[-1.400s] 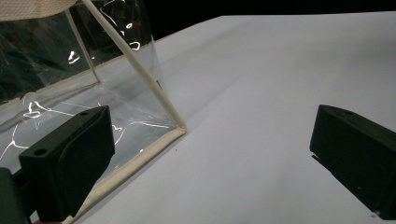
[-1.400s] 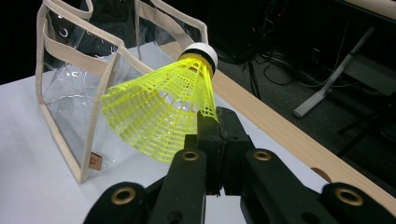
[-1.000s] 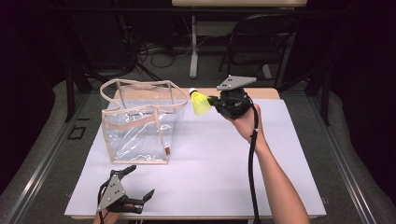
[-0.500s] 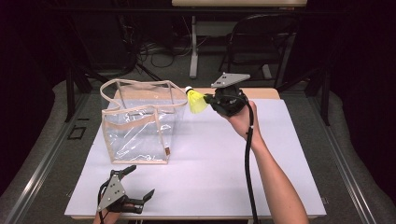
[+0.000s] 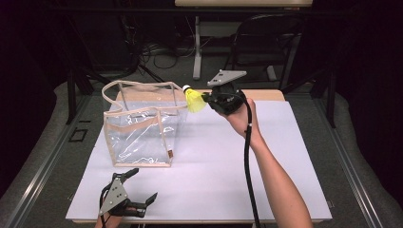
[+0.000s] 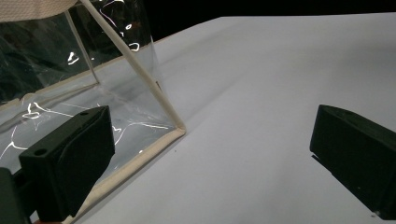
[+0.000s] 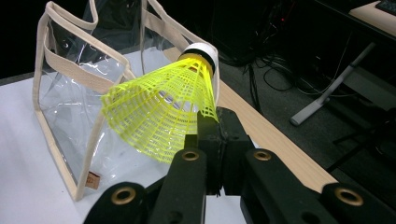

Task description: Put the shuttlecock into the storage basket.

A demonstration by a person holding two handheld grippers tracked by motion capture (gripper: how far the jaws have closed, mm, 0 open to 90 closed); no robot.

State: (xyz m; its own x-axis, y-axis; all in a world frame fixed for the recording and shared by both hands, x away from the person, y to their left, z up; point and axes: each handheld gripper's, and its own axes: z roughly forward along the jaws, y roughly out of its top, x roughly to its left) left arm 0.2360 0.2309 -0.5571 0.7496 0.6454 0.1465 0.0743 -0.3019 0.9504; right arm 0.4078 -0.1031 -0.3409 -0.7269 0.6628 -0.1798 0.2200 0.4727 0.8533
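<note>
Yellow shuttlecock pinched in right tongs, seemingly beside clear bag

The high view looks forward and down over the whole desk. Both gripper views sit close, sharing the clear bag.

bright white table under overhead light, dark surroundings; glare streaks on clear bag.
</note>
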